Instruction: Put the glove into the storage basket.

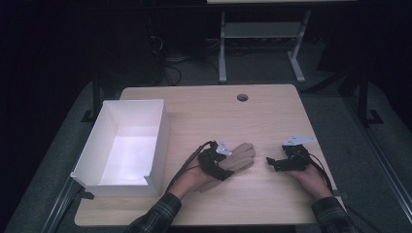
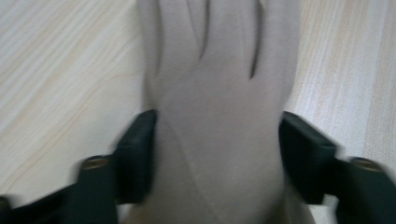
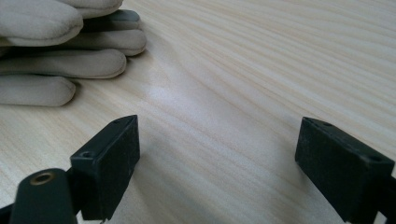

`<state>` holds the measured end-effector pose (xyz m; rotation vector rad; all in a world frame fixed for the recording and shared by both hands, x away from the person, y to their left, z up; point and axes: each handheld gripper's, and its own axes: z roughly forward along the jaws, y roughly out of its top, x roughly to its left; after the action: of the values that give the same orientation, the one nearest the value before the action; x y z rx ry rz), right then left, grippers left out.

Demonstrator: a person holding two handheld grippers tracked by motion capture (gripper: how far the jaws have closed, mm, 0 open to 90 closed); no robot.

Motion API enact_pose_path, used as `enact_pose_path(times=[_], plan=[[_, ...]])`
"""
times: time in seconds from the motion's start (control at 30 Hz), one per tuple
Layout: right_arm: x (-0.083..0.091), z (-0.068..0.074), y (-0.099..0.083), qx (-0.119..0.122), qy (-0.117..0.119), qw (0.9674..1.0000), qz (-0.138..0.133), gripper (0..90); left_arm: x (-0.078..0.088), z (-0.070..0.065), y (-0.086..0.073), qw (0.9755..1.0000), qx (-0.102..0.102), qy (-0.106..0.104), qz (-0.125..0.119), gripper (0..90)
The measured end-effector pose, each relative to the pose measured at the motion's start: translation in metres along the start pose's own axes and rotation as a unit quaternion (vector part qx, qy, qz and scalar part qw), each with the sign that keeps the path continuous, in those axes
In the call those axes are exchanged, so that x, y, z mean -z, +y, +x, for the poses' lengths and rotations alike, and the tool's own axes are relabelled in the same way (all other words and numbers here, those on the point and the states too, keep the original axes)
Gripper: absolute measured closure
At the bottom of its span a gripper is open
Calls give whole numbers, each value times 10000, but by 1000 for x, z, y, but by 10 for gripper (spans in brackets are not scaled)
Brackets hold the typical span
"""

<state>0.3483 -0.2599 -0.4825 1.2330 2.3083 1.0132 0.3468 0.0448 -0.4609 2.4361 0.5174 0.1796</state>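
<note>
A beige glove [image 1: 241,157] lies flat on the wooden table [image 1: 277,116], fingers pointing toward the far right. My left gripper [image 1: 227,163] is down over the glove's palm, open, one jaw on each side of it. In the left gripper view the glove [image 2: 219,93] runs up between the two jaws of the gripper [image 2: 215,154], which touch or nearly touch its edges. My right gripper [image 1: 270,163] rests open on the table just right of the glove with nothing in it. In the right gripper view this gripper [image 3: 215,163] faces bare wood, and the glove's fingertips [image 3: 60,63] lie at the upper left.
A white open-top box [image 1: 163,138] stands on the table's left side, close beside my left forearm. A round cable hole [image 1: 242,97] sits near the table's far edge. Beyond the table, another desk's legs [image 1: 222,48] and some cables stand on dark floor.
</note>
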Motion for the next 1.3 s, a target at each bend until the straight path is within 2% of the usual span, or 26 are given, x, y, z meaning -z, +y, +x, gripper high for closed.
enact_pose_path(times=[0.13,0.17,0.23,0.3,0.33,0.37,0.43,0.53,0.57,0.67,0.73,0.93,1.0,1.03,1.1,1.13,1.27,1.3], plan=[[0,0,0,-7,-13,10000,-2,135,4,5,-2,9999,103,1,-42,566],[0,0,0,-7,-13,10000,-2,135,5,6,-2,9999,129,-22,-33,566],[0,0,0,-7,-13,10000,-3,135,6,8,-3,9997,233,-43,-49,621],[0,0,0,-6,-13,10000,-3,135,6,9,-3,9997,252,-67,-41,641],[0,0,0,-6,-13,10000,-3,135,7,11,-4,9993,350,-110,-78,649],[0,0,0,-7,-14,10000,-4,135,7,11,-4,9993,350,-110,-78,656],[0,0,0,-9,-20,10000,-7,135,9,12,-3,9986,487,-137,-131,668],[0,1,0,-42,-12,10000,8,135,12,13,-2,9986,515,-141,-45,672],[0,1,0,-42,-12,10000,5,136,15,14,-2,9977,645,-164,-107,672],[0,1,0,-42,-12,10000,5,136,21,17,-2,9973,711,-177,-112,672],[0,1,0,-27,-14,10000,13,136,29,19,0,9959,872,-151,-199,672],[0,1,0,-27,-15,10000,12,136,47,19,10,9946,964,-175,-347,672],[0,1,0,-26,-15,10000,11,136,53,19,15,9951,913,-189,-338,672],[0,1,0,-41,-12,10000,6,136,57,18,17,9944,962,-202,-396,672],[0,1,0,-36,-11,10000,8,136,69,18,25,9940,948,-266,-476,672],[0,1,0,-36,-11,10000,8,136,69,18,25,9940,948,-266,-476,672],[0,1,0,-30,-14,10000,14,136,86,17,36,9926,1003,-336,-598,672],[0,1,0,-29,-14,10000,14,136,95,19,40,9934,936,-335,-569,672]])
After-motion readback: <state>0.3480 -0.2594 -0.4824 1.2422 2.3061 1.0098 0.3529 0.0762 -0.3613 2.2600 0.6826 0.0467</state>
